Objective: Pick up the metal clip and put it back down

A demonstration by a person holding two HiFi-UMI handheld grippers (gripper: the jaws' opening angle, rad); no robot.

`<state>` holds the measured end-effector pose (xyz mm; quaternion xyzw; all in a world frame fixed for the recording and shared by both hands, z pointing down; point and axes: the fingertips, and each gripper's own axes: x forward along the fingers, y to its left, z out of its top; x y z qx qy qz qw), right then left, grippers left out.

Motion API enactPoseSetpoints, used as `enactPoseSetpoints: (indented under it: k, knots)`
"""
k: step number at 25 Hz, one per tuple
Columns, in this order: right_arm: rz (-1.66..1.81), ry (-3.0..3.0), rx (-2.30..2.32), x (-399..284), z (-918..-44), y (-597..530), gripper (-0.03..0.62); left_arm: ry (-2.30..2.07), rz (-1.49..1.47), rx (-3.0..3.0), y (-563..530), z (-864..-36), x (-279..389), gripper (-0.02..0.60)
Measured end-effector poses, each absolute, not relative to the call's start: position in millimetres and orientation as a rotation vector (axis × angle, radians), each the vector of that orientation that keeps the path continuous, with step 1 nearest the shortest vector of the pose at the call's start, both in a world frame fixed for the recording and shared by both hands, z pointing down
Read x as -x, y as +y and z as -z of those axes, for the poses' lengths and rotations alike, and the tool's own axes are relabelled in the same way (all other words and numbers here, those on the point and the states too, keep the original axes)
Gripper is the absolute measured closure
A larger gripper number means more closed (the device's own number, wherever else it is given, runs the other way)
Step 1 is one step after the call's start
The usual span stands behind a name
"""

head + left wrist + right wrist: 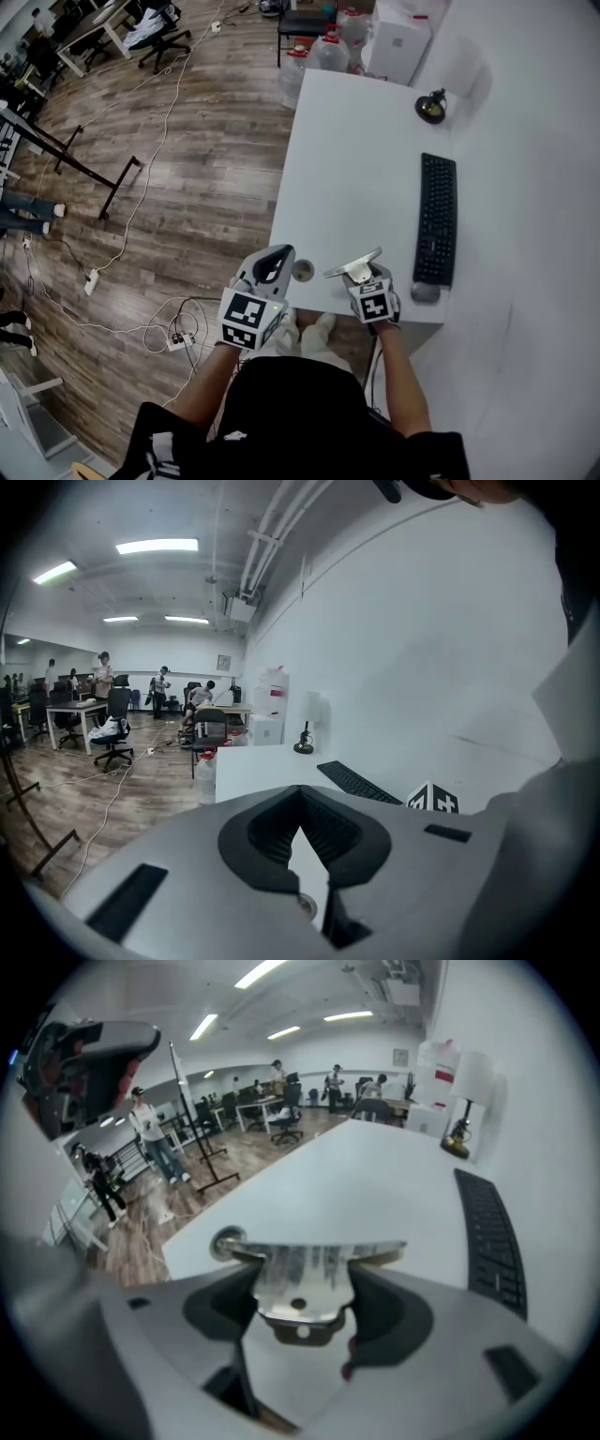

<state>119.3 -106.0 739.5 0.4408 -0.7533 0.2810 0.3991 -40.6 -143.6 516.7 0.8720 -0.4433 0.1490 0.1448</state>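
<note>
Silver metal clip (pixel 305 1283) sits pinched between the jaws of our right gripper (pixel 305 1267), over the white bench's (pixel 356 159) near edge. Our left gripper's (pixel 300 797) jaws are closed together, empty.

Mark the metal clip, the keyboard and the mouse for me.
metal clip (pixel 302 1269), right gripper view, on its shiny flat plate between the jaws.
keyboard (pixel 437 220), head view, on the middle of its keys.
mouse (pixel 425 292), head view, on the top of its shell.
</note>
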Motion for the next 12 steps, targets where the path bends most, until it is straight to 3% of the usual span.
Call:
enactPoseSetpoints:
  k: [12]
  knots:
    - [-0.699,-1.858,-1.096,-124,-775,-127,0.299,-1.284,-0.508,-2.458,-132,-542,45,0.560]
